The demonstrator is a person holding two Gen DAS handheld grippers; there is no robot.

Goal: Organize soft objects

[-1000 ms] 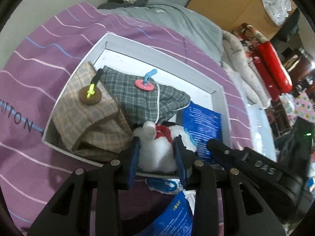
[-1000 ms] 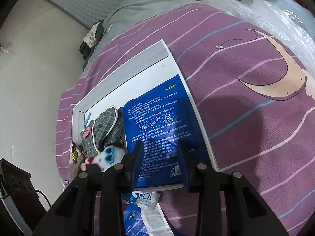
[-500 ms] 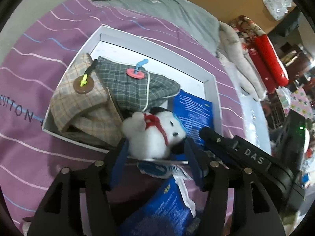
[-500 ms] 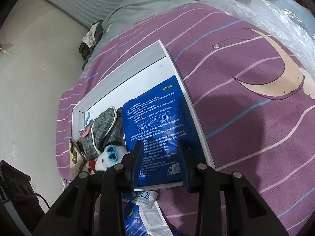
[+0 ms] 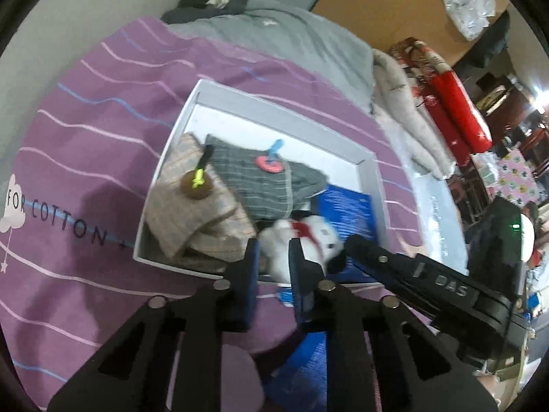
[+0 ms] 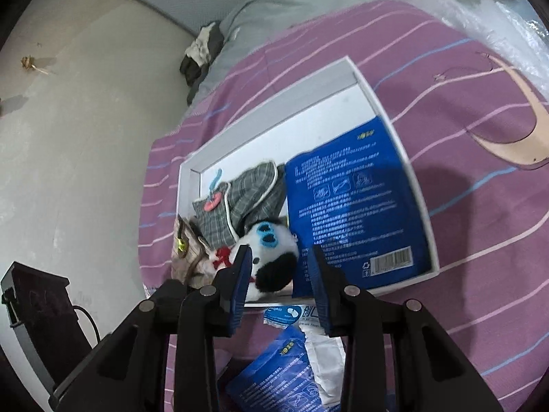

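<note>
A white box (image 5: 369, 171) (image 6: 425, 226) lies on the purple striped bedspread. In it are a beige plaid cloth (image 5: 192, 219), a grey plaid cloth (image 5: 260, 185) (image 6: 247, 199), a blue packet (image 5: 346, 213) (image 6: 353, 213) and a white plush panda (image 5: 308, 237) (image 6: 271, 250) at the near edge. My left gripper (image 5: 272, 257) hangs just before the box's near edge, jaws narrowly apart and empty, with the panda behind them. My right gripper (image 6: 278, 271) is open, its fingers astride the panda without touching it.
Loose blue packets (image 6: 281, 357) (image 5: 298, 370) lie on the bedspread in front of the box. A grey duvet (image 5: 291, 41) and dark clothes (image 6: 202, 51) lie beyond. Red rolls (image 5: 456, 120) and clutter are at the right. A black device (image 6: 34, 302) stands at the left.
My left gripper let go of the panda, which now lies in the box, then pulled back and narrowed its jaws. My right gripper moved left toward the panda.
</note>
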